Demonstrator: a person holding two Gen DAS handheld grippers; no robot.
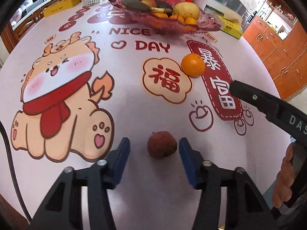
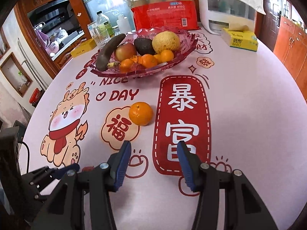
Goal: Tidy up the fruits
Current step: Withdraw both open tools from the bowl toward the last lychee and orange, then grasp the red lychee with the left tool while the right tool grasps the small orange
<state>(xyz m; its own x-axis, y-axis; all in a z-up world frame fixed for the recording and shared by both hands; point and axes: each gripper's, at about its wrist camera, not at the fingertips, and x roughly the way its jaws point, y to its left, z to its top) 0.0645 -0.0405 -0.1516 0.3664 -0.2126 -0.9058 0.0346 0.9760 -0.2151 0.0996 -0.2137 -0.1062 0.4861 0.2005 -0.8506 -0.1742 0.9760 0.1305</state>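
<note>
Now the left hand-held gripper (image 1: 154,149), open astride the lychee (image 1: 161,144) lying nearer than the fruit bowl (image 1: 172,25), should close gently, while the right hand-held gripper (image 2: 153,164) hangs open short of the orange (image 2: 141,113).

surface cloth (image 2: 239,99): "NICE DAY", 福, 暴富 | right gripper (image 1: 236,90) arm: "DAS" | yellow box (image 2: 239,40): "班布" | red pack (image 2: 165,17): "一次性纸杯"

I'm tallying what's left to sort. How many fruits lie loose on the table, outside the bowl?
2: an orange mid-table beside the red banner, and a lychee between the left gripper's fingers. No others visible.
</note>
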